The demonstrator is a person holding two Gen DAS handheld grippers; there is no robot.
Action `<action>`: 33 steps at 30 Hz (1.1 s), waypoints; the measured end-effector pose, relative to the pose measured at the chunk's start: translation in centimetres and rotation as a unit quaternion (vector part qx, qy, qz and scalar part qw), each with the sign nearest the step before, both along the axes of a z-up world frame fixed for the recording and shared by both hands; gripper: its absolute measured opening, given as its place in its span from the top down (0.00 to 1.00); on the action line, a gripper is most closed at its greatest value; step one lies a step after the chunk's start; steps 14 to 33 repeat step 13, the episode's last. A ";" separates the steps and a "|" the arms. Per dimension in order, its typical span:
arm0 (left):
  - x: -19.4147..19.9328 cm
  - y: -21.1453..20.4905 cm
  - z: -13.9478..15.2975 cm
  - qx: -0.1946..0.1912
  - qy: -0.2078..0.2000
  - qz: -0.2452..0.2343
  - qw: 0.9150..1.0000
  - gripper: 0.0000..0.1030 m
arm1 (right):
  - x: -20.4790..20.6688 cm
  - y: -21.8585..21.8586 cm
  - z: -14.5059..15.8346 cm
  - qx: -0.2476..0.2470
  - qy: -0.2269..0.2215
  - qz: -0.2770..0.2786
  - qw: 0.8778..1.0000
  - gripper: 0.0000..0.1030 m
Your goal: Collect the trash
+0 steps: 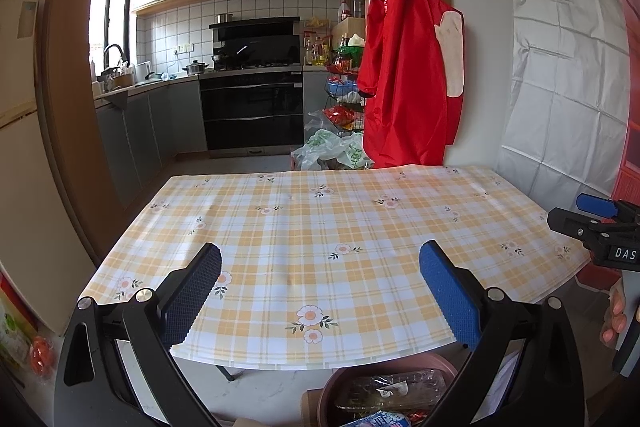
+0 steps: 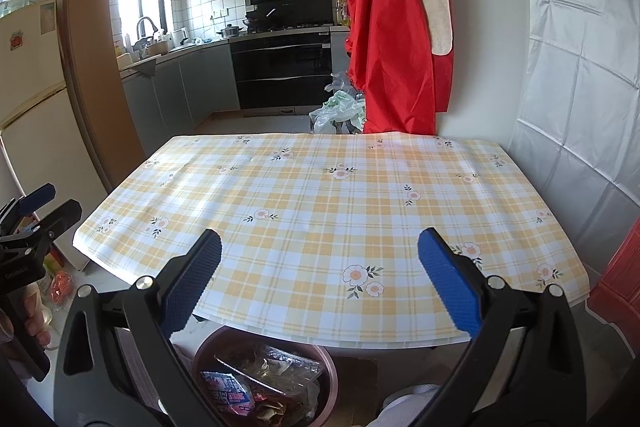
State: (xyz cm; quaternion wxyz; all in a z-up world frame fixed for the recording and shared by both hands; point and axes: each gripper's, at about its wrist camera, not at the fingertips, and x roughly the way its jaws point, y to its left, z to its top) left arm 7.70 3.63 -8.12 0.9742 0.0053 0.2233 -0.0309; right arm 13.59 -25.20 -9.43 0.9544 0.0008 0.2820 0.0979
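A table with a yellow plaid, flowered cloth (image 1: 320, 227) (image 2: 320, 211) fills the middle of both views; I see no loose trash on it. A pink bin (image 1: 332, 387) (image 2: 330, 375) stands on the floor under the near table edge, holding a clear plastic tray (image 1: 392, 389) (image 2: 276, 361) and printed wrappers (image 2: 228, 393). My left gripper (image 1: 320, 291) is open and empty above the near table edge; it also shows at the left of the right wrist view (image 2: 44, 205). My right gripper (image 2: 320, 283) is open and empty above the near edge; it also shows at the right of the left wrist view (image 1: 580, 213).
A red apron (image 1: 412, 67) hangs on the wall behind the table. Plastic bags (image 1: 332, 151) lie on the floor near a wire rack (image 1: 344, 95). A fridge (image 2: 28, 107) stands at left. Kitchen counters and oven (image 1: 252, 107) are at the back. White sheeting (image 1: 560, 67) covers the right wall.
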 end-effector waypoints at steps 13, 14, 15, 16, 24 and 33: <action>0.1 0.0 0.2 0.004 0.003 0.006 1.000 0.06 | 0.1 -0.3 0.1 -0.002 -0.001 -0.003 1.000 0.06; 0.1 0.0 0.2 0.004 0.003 0.006 1.000 0.06 | 0.1 -0.3 0.1 -0.002 -0.001 -0.003 1.000 0.06; 0.1 0.0 0.2 0.004 0.003 0.006 1.000 0.06 | 0.1 -0.3 0.1 -0.002 -0.001 -0.003 1.000 0.06; 0.1 0.0 0.2 0.004 0.003 0.006 1.000 0.06 | 0.1 -0.3 0.1 -0.002 -0.001 -0.003 1.000 0.06; 0.1 0.0 0.2 0.004 0.003 0.006 1.000 0.06 | 0.1 -0.3 0.1 -0.002 -0.001 -0.003 1.000 0.06; 0.1 0.0 0.2 0.004 0.003 0.006 1.000 0.06 | 0.1 -0.3 0.1 -0.002 -0.001 -0.003 1.000 0.06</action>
